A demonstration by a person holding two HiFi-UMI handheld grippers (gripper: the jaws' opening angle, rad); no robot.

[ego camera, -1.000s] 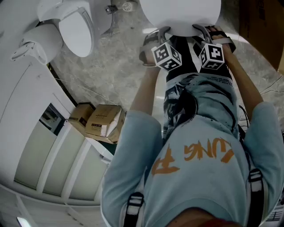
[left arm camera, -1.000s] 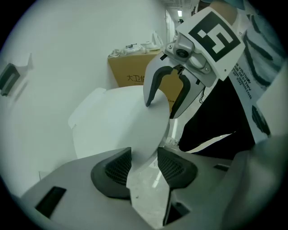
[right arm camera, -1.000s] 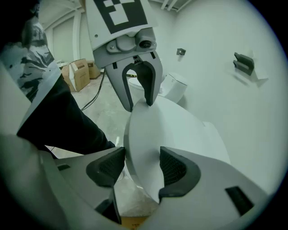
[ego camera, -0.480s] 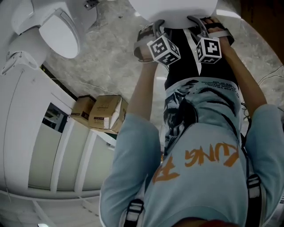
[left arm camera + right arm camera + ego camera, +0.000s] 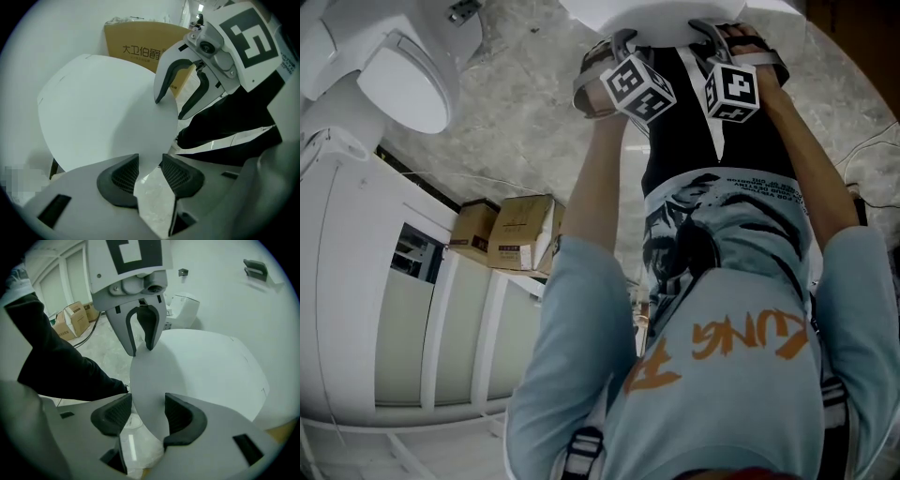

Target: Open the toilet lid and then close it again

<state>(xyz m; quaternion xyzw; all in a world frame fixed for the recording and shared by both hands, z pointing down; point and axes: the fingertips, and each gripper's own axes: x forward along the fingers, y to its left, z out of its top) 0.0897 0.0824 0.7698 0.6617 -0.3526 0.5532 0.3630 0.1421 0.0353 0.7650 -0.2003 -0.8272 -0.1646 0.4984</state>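
Observation:
The white toilet lid (image 5: 675, 11) shows at the top edge of the head view, in front of the person's legs. My left gripper (image 5: 614, 42) grips its near rim on the left and my right gripper (image 5: 719, 33) grips it on the right. In the left gripper view the lid (image 5: 103, 108) tapers down between the dark pads of the left gripper (image 5: 149, 164), whose jaws have just been closing on it. In the right gripper view the lid's edge (image 5: 206, 366) fills the gap of the right gripper (image 5: 147, 411), whose jaws have also just closed a little.
A second white toilet (image 5: 394, 84) stands at the upper left on the marble floor (image 5: 525, 122). Two cardboard boxes (image 5: 506, 239) lie beside white panelled doors (image 5: 394, 309). A brown printed carton (image 5: 140, 42) stands behind the lid.
Both grippers have sunk together with the lid, whose rim now sits higher in the head view and shows less. The other toilet has slid toward the upper left corner.

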